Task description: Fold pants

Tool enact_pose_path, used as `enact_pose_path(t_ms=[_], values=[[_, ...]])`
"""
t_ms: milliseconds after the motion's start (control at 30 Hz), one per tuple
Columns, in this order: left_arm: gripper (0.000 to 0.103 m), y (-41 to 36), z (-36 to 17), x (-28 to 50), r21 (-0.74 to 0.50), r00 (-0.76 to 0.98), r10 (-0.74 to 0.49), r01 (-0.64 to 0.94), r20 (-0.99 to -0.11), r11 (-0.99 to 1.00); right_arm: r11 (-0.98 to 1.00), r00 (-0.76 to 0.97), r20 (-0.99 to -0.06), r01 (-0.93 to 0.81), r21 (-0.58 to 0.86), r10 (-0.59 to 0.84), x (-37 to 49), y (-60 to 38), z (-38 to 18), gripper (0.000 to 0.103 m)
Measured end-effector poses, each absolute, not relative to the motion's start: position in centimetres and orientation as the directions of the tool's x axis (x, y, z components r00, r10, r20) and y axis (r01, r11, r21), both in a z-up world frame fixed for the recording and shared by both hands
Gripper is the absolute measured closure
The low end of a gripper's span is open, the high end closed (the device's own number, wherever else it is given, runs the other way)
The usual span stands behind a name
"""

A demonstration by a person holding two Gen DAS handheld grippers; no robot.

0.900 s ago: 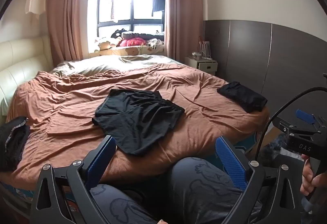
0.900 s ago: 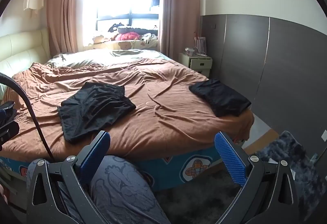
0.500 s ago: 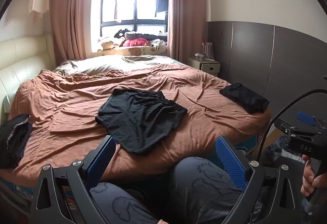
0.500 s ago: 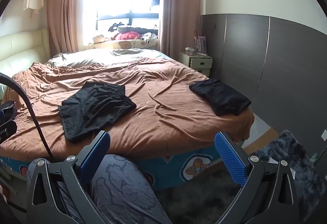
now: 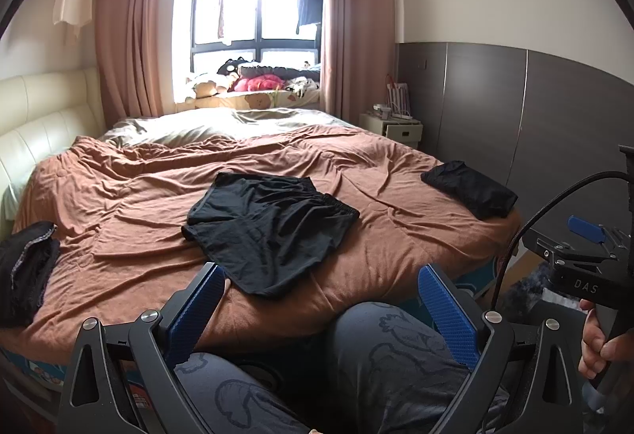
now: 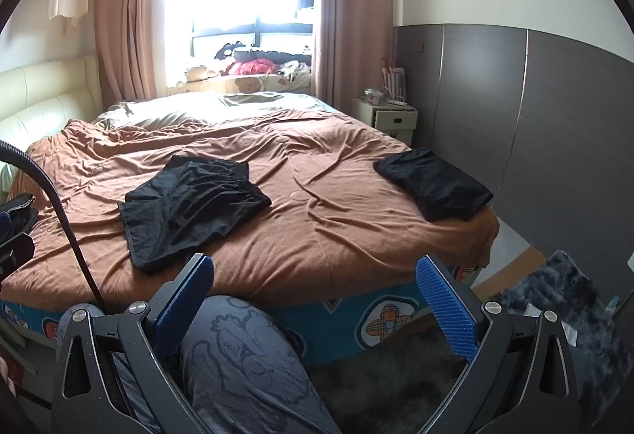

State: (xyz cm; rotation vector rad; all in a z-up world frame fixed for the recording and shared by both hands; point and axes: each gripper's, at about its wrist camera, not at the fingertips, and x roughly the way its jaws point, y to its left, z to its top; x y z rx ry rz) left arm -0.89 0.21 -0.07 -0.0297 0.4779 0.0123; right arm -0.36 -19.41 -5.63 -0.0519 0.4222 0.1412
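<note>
Left tool (image 5: 321, 311): blue ribbed pads spread wide, pinching nothing; held low over the person's lap in grey printed trousers (image 5: 396, 355), short of the bed, which I read as a ready pose ahead of the first reach.
Right tool (image 6: 315, 301): likewise spread and empty, hanging at the foot of the bed above the knee; in the left view only its black body and cable show at the right edge.
Pants: black crumpled shorts-like pants with an elastic waistband (image 5: 269, 228) lie unfolded near the middle of the rust-brown rumpled bedspread (image 5: 396, 212), waistband toward the right, leg ends toward the near-left edge, probably laid out flat so both tools can take an edge.
Folded pile: black folded garment (image 6: 434, 184) sits well apart at the bed's right corner, likely a done piece set aside.
Other cloth: dark heap (image 5: 23, 267) at the left edge, cut off by the frame; what it is cannot be told.
Hidden: the pants' underside and any doubled layers; the near leg hem sits close to the left pad in that view, though apart from it.
Hard to make out: window glare washes out the sill clutter in the right view.
</note>
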Motion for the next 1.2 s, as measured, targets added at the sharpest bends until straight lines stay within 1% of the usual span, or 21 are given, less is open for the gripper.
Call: enact_pose_path(t_ms=[833, 1200], values=[[0.003, 1.3, -0.2, -1.4, -0.042, 0.889, 0.021, -0.045, -0.458, 0.998, 0.985, 0.903, -0.406, -0.170, -0.035, 0.142, -1.2, -18.8, -5.3, 0.000], [0.003, 1.7, -0.2, -1.9, -0.046, 0.896, 0.032, -0.059, -0.443, 0.997, 0.984, 0.907, -0.396, -0.175, -0.043, 0.144, -1.6, -18.6, -5.2, 0.000]])
